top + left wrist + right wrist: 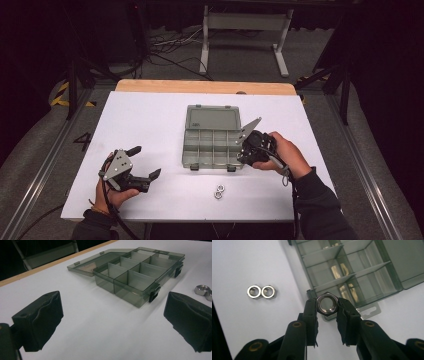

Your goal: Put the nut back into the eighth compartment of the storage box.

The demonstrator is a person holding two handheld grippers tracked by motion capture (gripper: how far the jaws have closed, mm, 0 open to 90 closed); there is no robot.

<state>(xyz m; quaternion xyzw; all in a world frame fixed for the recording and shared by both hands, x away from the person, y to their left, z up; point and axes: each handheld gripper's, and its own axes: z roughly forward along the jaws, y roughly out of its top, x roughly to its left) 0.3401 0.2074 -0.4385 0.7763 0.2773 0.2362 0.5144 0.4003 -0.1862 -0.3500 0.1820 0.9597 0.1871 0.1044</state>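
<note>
A smoky clear compartment box lies open mid-table, its lid folded back toward the far side. My right gripper hangs over the box's near right corner, shut on a steel hex nut pinched between its pads, above the box in the right gripper view. Two more hex nuts lie side by side on the white tabletop in front of the box, also seen as loose nuts. My left gripper rests at the near left, jaws wide open and empty, facing the box.
The white table top has a wooden strip along its far edge. A white metal stand and cables sit on the floor behind. A nut lies just past the left gripper's right jaw.
</note>
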